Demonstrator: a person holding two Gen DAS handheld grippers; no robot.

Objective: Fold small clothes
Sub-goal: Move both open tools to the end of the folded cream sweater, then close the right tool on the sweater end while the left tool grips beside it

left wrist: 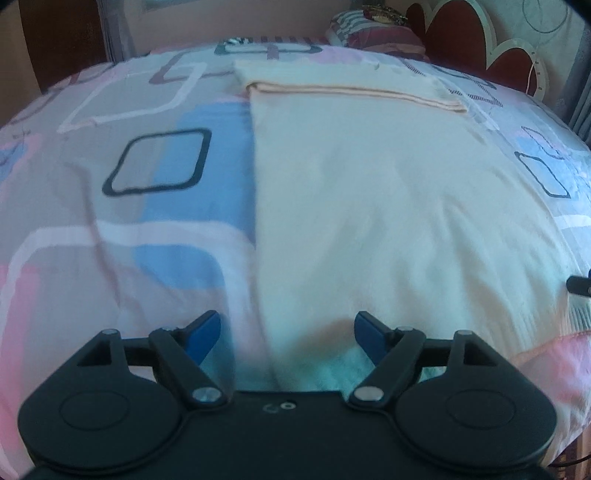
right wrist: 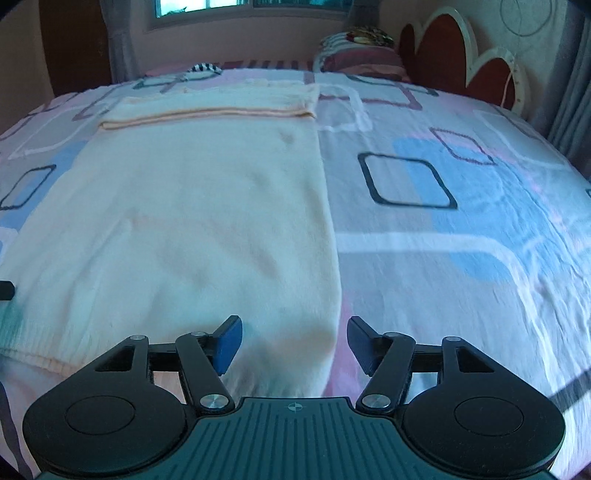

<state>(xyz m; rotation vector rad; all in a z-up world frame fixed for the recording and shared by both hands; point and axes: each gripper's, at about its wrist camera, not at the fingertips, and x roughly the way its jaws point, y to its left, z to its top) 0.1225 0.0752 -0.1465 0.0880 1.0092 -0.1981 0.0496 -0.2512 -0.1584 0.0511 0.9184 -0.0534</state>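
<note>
Bedroom scene: bed point(left wrist: 110, 240) under patterned sheet of pink, blue, grey squares; window point(right wrist: 251, 5) on far wall, scalloped red headboard point(right wrist: 450, 55) and striped pillow point(right wrist: 354, 55) at far right corner. Cream garment point(left wrist: 369, 192) lies flat mid-bed, far end folded back, doubled edge showing peach hem. Left gripper point(left wrist: 287, 334) above garment's near left edge, jaws apart, nothing clamped. Right gripper point(right wrist: 294, 341) above near right edge, jaws apart, nothing between pads.
</note>
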